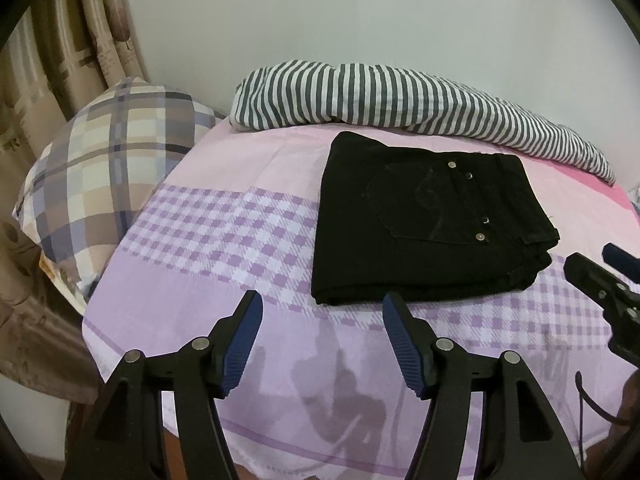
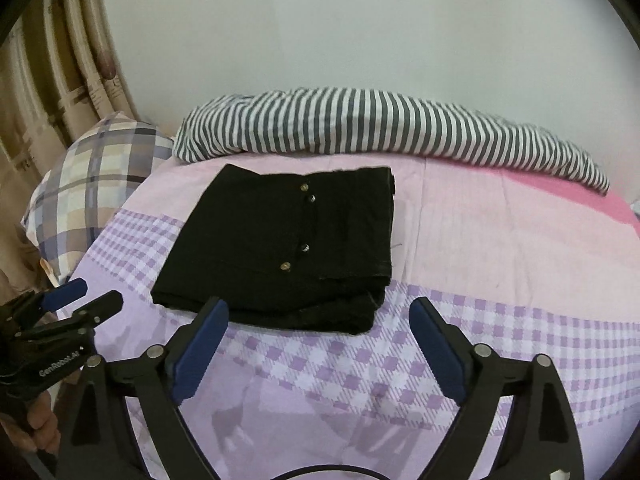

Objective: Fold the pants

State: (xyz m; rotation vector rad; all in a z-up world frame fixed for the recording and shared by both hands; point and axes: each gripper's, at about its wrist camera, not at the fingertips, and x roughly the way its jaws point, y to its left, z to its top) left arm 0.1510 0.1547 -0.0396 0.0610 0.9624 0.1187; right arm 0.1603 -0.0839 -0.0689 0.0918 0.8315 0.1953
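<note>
The black pants (image 1: 432, 220) lie folded into a compact square on the pink and purple checked bedsheet (image 1: 224, 224), just in front of the striped blanket (image 1: 400, 96) and apart from the plaid pillow (image 1: 108, 160). Both the left gripper (image 1: 322, 344) and the right gripper (image 2: 318, 344) hover near its front edge, jaws spread, pinching nothing. I'd say the fold looks finished, so the right thing is to draw clear without snagging the loose lower layers
</note>
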